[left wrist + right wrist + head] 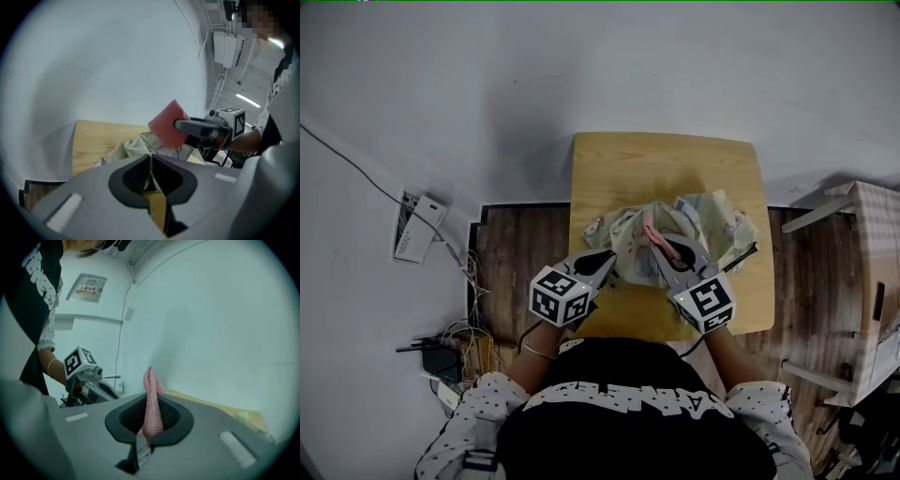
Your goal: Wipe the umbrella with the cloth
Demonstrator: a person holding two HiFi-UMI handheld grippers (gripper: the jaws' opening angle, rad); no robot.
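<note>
Pink cloth [151,404] is pinched between the jaws of the right claw [662,251]. The pads press on it from both sides, and a narrow fold sticks up past the tips. That claw hangs just above the umbrella [717,220], whose pale, patterned fabric lies crumpled in a heap on the near half of the wooden counter [609,159]. A dark rod end [742,256] of the umbrella pokes out at the heap's right side.

The left claw [607,262] sits at the heap's left edge, its tips touching or just beside the fabric. Its jaws are together. Only a thin pale sliver shows in the seam between them, and I cannot tell whether that is umbrella fabric.

In the left gripper view the cloth appears as a flat pink square held in the air over the heap. A wood floor [520,248] lies beside the counter, with cables [455,342] near the wall at left.
</note>
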